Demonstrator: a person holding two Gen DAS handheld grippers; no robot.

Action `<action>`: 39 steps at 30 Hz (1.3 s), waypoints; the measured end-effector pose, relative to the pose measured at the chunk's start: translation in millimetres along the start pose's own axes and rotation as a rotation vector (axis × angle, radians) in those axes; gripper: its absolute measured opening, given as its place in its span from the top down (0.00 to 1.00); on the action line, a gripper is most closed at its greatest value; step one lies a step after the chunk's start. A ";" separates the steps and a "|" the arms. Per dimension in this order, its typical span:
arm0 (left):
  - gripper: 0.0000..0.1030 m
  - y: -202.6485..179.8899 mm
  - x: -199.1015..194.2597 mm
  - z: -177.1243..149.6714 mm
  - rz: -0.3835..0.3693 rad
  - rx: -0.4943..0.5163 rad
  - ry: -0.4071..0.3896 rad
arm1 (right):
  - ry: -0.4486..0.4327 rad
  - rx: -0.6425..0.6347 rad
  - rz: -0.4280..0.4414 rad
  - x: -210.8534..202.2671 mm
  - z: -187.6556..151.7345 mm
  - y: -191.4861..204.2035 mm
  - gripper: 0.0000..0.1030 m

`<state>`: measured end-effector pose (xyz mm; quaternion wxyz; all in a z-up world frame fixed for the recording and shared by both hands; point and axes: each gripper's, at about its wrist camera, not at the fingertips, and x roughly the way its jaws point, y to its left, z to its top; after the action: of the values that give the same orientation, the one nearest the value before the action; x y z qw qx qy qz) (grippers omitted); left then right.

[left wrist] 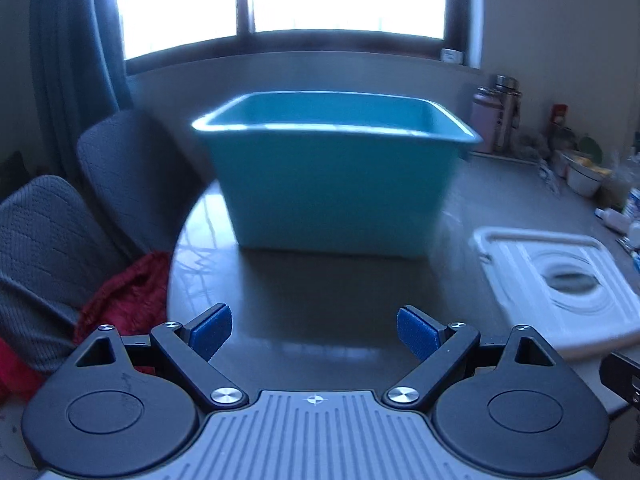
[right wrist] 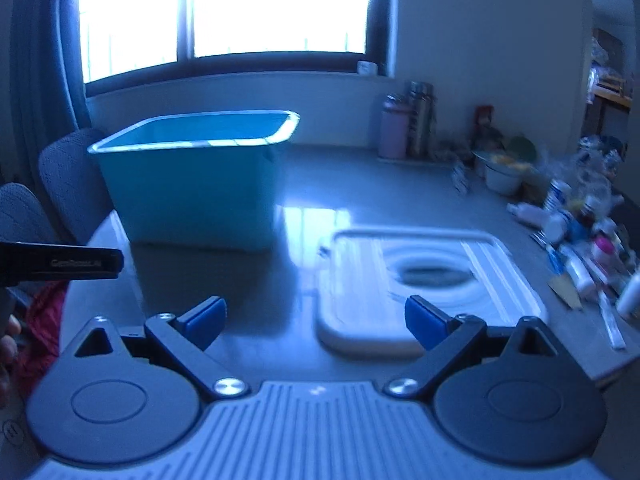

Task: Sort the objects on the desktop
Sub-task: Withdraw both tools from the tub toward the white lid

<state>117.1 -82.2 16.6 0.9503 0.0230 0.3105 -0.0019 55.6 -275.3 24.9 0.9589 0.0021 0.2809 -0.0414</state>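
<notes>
- Left wrist view: your left gripper (left wrist: 315,332) has its fingers spread wide, holding nothing. The teal bin (left wrist: 340,176) stands upright straight ahead on the surface (left wrist: 320,292), long axis left to right; the white lid (left wrist: 560,280) lies flat at right.
- Right wrist view: your right gripper (right wrist: 316,322) is wide apart too, empty, above the lid's (right wrist: 432,276) near edge. The bin (right wrist: 192,184) sits ahead left. Writing on the black bar (right wrist: 64,260) is blurred, unreadable.

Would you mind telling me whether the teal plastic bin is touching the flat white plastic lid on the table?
Apart. In the right wrist view, bare table shows between the teal plastic bin and the white lid.
</notes>
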 end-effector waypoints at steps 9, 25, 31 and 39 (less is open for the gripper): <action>0.11 -11.5 -28.4 -46.3 -0.021 -0.011 0.068 | 0.040 -0.008 -0.005 -21.3 -27.8 -17.5 0.06; 0.11 -39.1 -17.6 -60.0 -0.051 0.037 0.169 | 0.080 -0.004 0.004 -20.2 -39.2 -34.4 0.06; 0.11 -64.2 -6.9 -52.1 -0.066 0.058 0.184 | 0.090 0.011 -0.015 -11.7 -38.4 -52.8 0.06; 0.11 -92.2 7.8 -43.1 -0.071 0.083 0.205 | 0.101 0.039 -0.035 0.1 -36.0 -74.8 0.06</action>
<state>96.4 -172.3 -26.7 0.9111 0.0517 0.4064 -0.0462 30.2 -348.9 -4.1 0.9424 0.0180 0.3280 -0.0633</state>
